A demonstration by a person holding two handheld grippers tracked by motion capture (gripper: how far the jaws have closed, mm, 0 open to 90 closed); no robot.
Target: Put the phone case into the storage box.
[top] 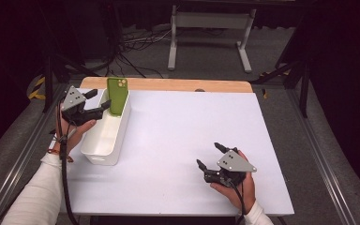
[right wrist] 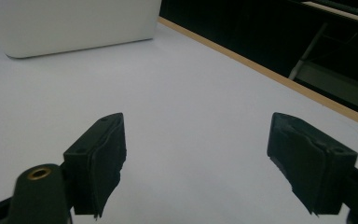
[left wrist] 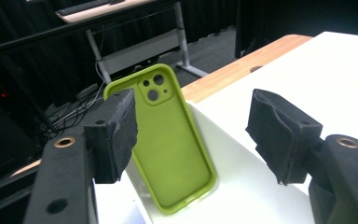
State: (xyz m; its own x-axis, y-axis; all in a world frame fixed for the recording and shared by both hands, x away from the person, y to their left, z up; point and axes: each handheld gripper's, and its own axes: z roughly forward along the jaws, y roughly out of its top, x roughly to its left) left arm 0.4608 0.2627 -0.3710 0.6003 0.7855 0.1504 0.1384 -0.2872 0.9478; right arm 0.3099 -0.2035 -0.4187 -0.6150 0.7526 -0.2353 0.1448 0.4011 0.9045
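A green phone case stands upright in the far end of a white bin, leaning on the bin's end wall. In the left gripper view the case stands apart beyond the jaws, its camera cutouts at the top. My left gripper is just left of the bin's far end, open, with nothing between its pads. My right gripper rests low over the white table near the front right, open and empty; its gap frames bare tabletop.
The table's far edge is a wooden strip. Beyond it lie a dark floor with cables and a white desk frame. Metal rails run along both sides of the table. The bin's side lies far ahead in the right gripper view.
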